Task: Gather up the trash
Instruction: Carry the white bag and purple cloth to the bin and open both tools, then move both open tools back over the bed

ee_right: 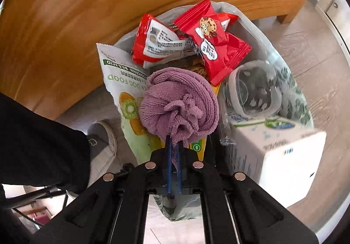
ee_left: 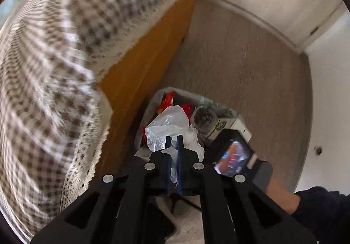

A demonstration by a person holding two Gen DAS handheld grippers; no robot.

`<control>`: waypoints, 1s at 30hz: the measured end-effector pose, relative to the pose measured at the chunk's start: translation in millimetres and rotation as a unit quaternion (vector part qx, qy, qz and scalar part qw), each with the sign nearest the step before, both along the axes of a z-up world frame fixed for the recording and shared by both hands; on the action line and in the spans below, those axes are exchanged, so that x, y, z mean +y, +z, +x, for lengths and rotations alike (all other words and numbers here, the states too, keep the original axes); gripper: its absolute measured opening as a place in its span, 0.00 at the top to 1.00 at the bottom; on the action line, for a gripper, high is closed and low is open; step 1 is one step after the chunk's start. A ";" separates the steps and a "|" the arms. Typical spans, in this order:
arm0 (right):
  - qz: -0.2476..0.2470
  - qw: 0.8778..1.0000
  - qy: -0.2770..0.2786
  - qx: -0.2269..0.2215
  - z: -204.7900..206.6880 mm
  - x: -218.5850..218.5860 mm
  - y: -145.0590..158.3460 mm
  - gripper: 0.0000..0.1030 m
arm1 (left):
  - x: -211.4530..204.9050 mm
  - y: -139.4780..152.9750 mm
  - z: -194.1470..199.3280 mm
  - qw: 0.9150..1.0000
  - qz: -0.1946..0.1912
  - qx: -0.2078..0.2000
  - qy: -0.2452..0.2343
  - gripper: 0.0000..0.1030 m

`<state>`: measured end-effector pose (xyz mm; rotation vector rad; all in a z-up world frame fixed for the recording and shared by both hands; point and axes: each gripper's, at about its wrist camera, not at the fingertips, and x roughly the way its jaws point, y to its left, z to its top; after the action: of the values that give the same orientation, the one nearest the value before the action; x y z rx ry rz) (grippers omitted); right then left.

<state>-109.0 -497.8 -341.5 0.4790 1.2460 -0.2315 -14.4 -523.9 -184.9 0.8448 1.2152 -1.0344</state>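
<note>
My left gripper (ee_left: pixel 174 137) is shut on a crumpled clear plastic bag (ee_left: pixel 168 125) and holds it over the full trash bin (ee_left: pixel 151 104). My right gripper (ee_right: pixel 174 141) is shut on a balled purple cloth (ee_right: pixel 179 101), held right above the bin's contents. In the bin lie red cookie wrappers (ee_right: pixel 210 40), a dog food pouch (ee_right: pixel 122 82), a clear plastic cup (ee_right: pixel 253 88) and a white tissue box (ee_right: pixel 280 152). The right gripper with its screen (ee_left: pixel 234 158) shows in the left wrist view, beside the bin.
A wooden bed frame (ee_right: pixel 109 14) stands close behind the bin. A checked blanket (ee_left: pixel 54 69) hangs over it at left. A grey slipper (ee_right: pixel 102 143) is on the wood-look floor (ee_left: pixel 240 58). White wall and cabinet (ee_left: pixel 328 90) close the right side.
</note>
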 end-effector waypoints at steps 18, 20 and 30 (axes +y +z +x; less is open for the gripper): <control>-0.038 0.988 -0.115 -0.098 -60.7 -47.5 74.0 0.52 | -71.5 -139.9 -13.2 0.997 0.063 0.030 -0.015 0.47; -0.032 0.987 -0.126 -0.097 -61.6 -45.0 71.8 0.52 | -71.9 -140.0 -8.7 0.998 0.065 0.018 -0.008 0.47; -0.030 0.984 -0.147 -0.093 -69.4 -60.6 72.8 0.52 | -61.4 -104.2 0.9 0.998 0.050 0.026 0.024 0.46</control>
<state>-178.4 -558.4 -268.7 0.6171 0.9806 -0.4628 -13.5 -585.3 -289.1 0.8663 1.3339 -0.9696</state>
